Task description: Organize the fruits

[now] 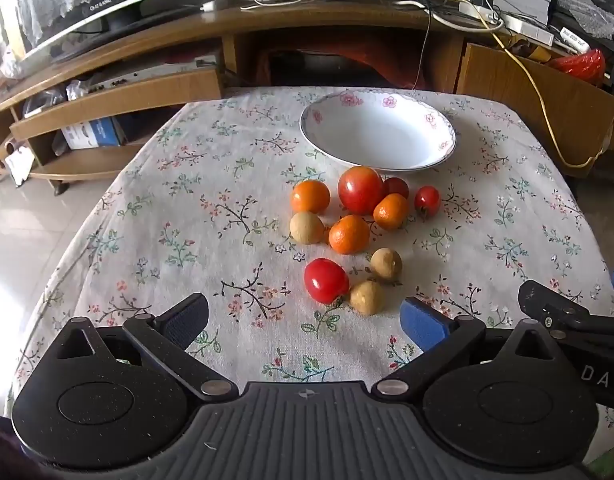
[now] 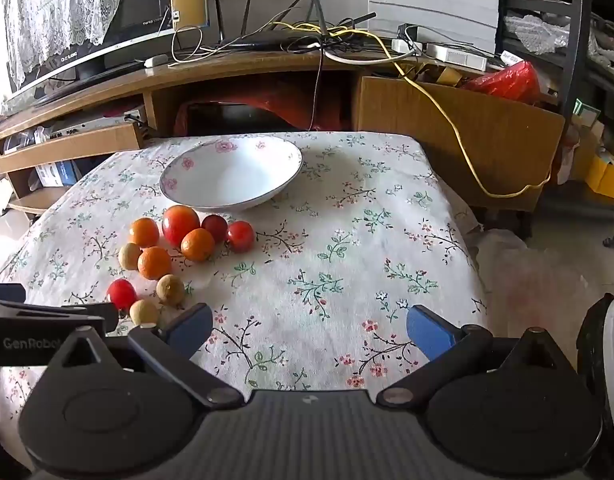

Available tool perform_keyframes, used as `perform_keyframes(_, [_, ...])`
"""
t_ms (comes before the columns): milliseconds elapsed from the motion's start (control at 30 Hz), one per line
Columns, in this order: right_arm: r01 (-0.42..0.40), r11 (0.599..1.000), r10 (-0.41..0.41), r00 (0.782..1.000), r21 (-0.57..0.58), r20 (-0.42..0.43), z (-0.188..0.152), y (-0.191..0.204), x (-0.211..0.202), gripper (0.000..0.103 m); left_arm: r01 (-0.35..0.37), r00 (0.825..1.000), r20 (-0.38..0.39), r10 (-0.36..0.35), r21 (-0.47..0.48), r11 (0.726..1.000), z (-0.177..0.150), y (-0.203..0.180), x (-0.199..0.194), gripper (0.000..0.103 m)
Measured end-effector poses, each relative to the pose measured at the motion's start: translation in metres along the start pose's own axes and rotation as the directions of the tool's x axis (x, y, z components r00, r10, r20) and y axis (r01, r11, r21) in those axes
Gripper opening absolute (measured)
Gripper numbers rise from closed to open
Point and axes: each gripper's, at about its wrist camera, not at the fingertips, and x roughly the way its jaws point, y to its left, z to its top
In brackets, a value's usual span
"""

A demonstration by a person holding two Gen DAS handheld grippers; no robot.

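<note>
The left hand-held gripper (image 1: 303,320) hangs low over the near edge of the surface (image 1: 187,208) with its blue-padded jaws spread wide and nothing between them, and the nearest fruit sits just beyond its tips at about twelve o'clock: a small red tomato (image 1: 326,280) touching a tan longan (image 1: 367,297), with a second longan (image 1: 386,263) just behind. Further off, toward one o'clock from that gripper, the rest of the fruit lies bunched together: three small oranges, a big tomato (image 1: 360,189), two little red ones and another longan. Beyond them at twelve o'clock stands the white floral bowl (image 1: 443,148), empty, its near rim just beside the big tomato. Over to the right, the right hand-held gripper (image 2: 309,330) is also open wide and holds nothing, pointed at bare cloth with the whole pile off at its ten o'clock. I'd judge nothing has gone into the bowl yet, so the step in hand is the first pick. The near tomato looks the easiest for the left gripper, but it leans on the longan, so the jaws should come down on the tomato's free sides and close gently; it is smooth, round and soft, likely to roll or bruise.
</note>
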Motion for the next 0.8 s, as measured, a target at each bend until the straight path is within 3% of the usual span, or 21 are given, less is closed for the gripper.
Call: perform_keyframes(800, [0.001,1.000,-0.001,0.999,-0.006,-0.045,-0.0050,-0.0014,0.0094,0.103,-0.001,1.000,-0.017,0.001,0.004,1.000,-0.0042,0.0029,0.0036,0.102])
